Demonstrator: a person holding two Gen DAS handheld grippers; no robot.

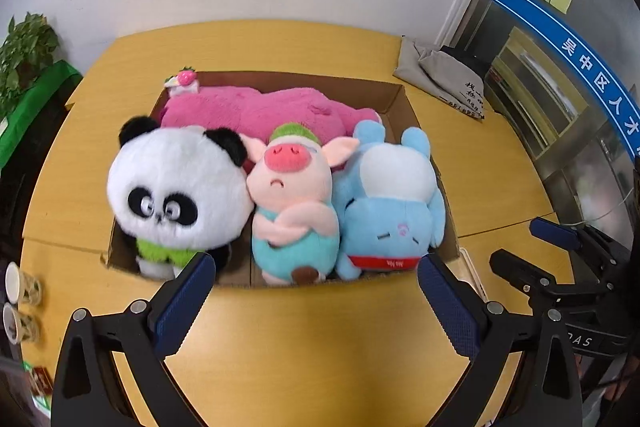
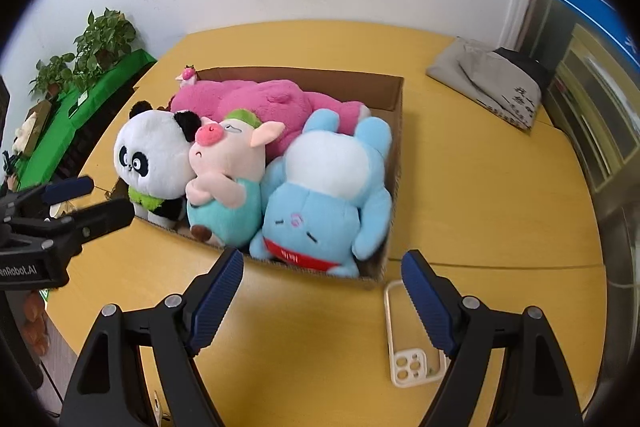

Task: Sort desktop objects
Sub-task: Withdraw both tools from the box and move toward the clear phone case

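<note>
Both my grippers gape wide, holding nothing — left (image 1: 312, 269) and right (image 2: 322, 267) hover over the table (image 2: 480, 187) just short of the box (image 2: 394, 95). Inside: panda (image 1: 180, 183), pig (image 1: 290, 199), blue toy (image 1: 390, 211) in front, pink plush (image 1: 260, 107) behind. Phone case (image 2: 400, 347) lies beside my right gripper.

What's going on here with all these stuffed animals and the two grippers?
A person holds two handheld grippers over a yellow table, sorting things. A cardboard box already holds four plush toys: a panda, a pig, a blue plush lying upside down, and a big pink plush behind them. The left gripper and right gripper are both open and empty, in front of the box. A phone case lies on the table by the right gripper.
</note>
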